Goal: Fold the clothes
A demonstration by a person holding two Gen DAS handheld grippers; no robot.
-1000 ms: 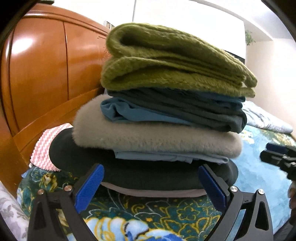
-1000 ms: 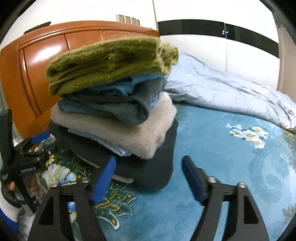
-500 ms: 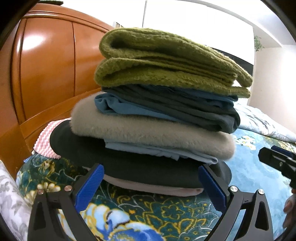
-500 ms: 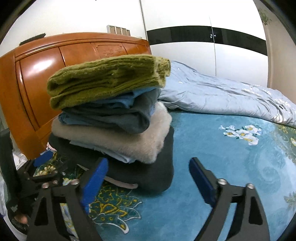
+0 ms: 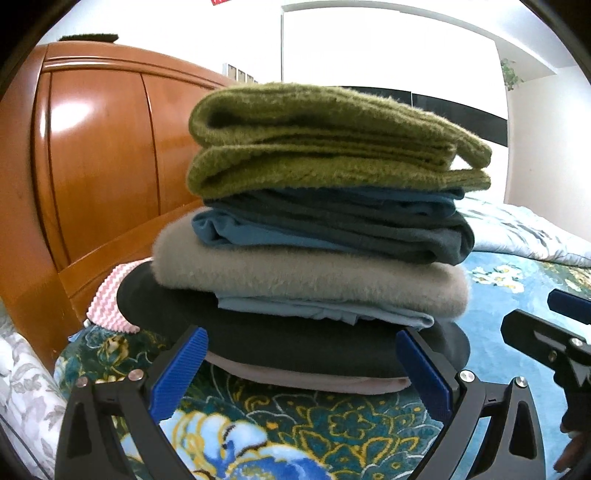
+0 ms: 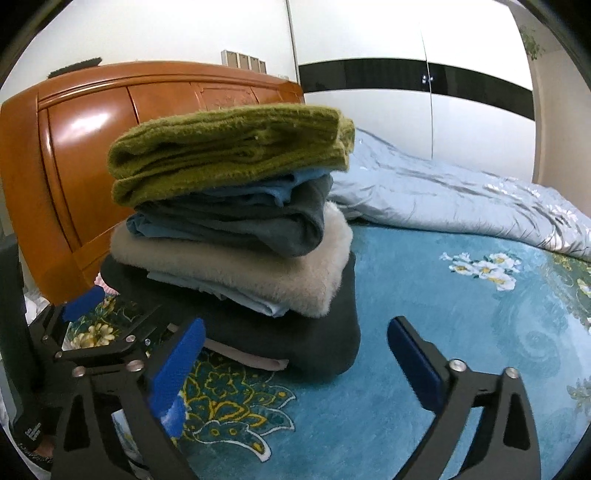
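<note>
Both grippers drew back slightly from folded clothes stack [image 5: 325,240].
Left gripper [image 5: 301,363] and right gripper [image 6: 295,354] stood spread wide, holding nothing; stack rested on floral bedspread [image 6: 443,332].

A glossy orange-brown wooden headboard [image 5: 99,177] rises at the left, its curved panels catching a bright patch of reflected light. Above it the wall [image 6: 155,33] is plain white, with a row of small pale switch plates [image 6: 243,61] just over the wood. A white wardrobe front [image 6: 436,122] crossed by a black horizontal band [image 6: 369,74] fills the far side (a vertical seam splits its doors). The bed is covered by a teal bedspread [image 6: 424,295] printed with white flowers and gold-edged leaves. A pale blue-grey quilt [image 6: 461,199] lies bunched along the far edge. Green leaves [image 5: 511,74] hang at the upper right corner.
</note>
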